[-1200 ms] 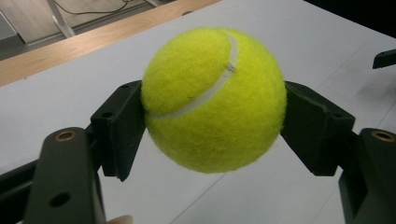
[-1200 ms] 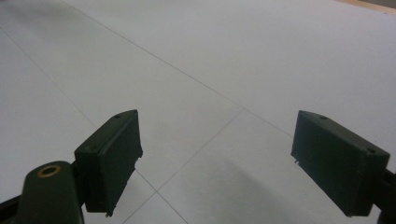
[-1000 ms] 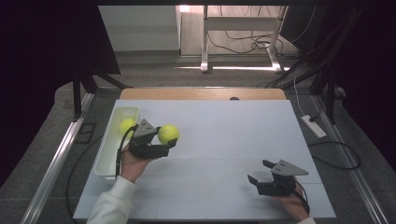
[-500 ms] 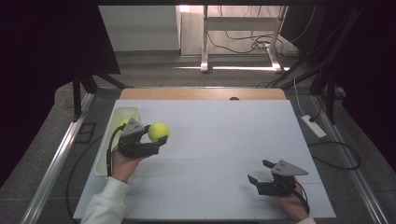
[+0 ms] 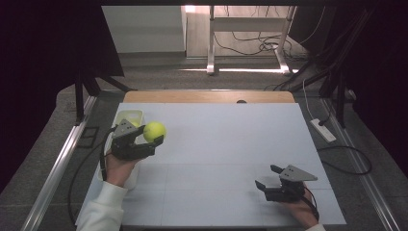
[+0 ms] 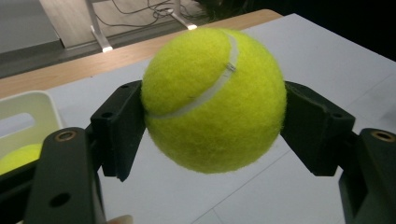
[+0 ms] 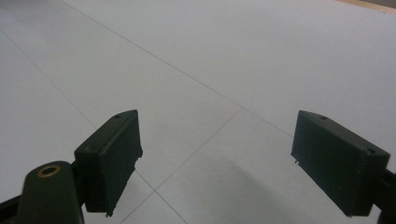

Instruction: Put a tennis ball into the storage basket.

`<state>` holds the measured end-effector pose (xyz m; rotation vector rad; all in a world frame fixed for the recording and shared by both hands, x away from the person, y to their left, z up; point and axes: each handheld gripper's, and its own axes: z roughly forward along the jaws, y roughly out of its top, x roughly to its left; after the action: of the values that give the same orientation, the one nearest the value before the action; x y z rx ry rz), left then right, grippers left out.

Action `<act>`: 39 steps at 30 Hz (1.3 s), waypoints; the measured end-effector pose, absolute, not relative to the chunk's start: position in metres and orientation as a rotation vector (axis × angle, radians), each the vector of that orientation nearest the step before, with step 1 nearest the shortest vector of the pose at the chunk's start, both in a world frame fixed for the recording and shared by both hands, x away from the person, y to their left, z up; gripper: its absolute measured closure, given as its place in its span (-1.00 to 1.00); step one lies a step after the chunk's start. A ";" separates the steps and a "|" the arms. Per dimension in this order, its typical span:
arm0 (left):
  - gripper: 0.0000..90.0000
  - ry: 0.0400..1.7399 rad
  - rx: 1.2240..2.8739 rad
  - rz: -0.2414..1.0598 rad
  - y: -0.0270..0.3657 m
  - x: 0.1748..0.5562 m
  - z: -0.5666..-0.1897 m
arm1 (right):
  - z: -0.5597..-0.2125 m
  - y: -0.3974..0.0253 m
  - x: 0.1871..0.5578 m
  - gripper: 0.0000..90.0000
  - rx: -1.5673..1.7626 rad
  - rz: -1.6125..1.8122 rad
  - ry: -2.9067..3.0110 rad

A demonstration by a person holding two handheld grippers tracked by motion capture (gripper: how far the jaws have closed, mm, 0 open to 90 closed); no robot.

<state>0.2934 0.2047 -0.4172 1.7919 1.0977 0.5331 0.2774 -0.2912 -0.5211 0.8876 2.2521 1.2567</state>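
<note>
Table (image 5: pixel 226 144): white top, faint grid seams, wooden strip along the far edge; bare in the middle. Tray (image 5: pixel 129 117): white plastic bin at the left edge, its long side running front to back; its near part is hidden under the left gripper and hand. Second ball (image 6: pixel 18 156): yellow, lying inside the tray, seen low at the left of the left gripper view. Power strip (image 5: pixel 323 130): white, on the floor just off the right edge of the table. Desk frame and loose cables on the floor beyond the far edge. Ball (image 5: pixel 154 131): yellow-green tennis ball, clamped between both jaws of the left gripper (image 5: pixel 153 134), held above the table just right of the tray's rim, clear of the surface; nothing lies between it and the tray. A round body with no long axis; in the left gripper view its white seam (image 6: pixel 205 91) curves from upper right down to the left jaw. Right gripper (image 5: pixel 267 177): jaws spread wide with nothing between them, resting low at the front right of the table, well apart from the ball.
</note>
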 end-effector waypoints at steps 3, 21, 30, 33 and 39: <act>-0.40 1.108 1.785 0.541 0.209 0.293 -0.417 | -0.521 -0.291 0.278 -0.65 0.891 1.253 2.251; -0.40 1.174 1.751 0.570 0.233 0.291 -0.418 | -0.521 -0.292 0.278 -0.65 0.892 1.254 2.252; -0.40 1.194 1.741 0.587 0.241 0.289 -0.417 | -0.521 -0.292 0.278 -0.65 0.888 1.255 2.252; -0.40 1.206 1.738 0.590 0.245 0.289 -0.417 | -0.522 -0.292 0.278 -0.65 0.887 1.254 2.252; -0.40 1.235 1.731 0.599 0.253 0.290 -0.418 | -0.522 -0.291 0.279 -0.65 0.888 1.249 2.253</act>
<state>0.2896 0.2533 -0.4179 1.7310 1.2345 0.5987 0.2786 -0.2914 -0.5217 0.8883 2.2532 1.2490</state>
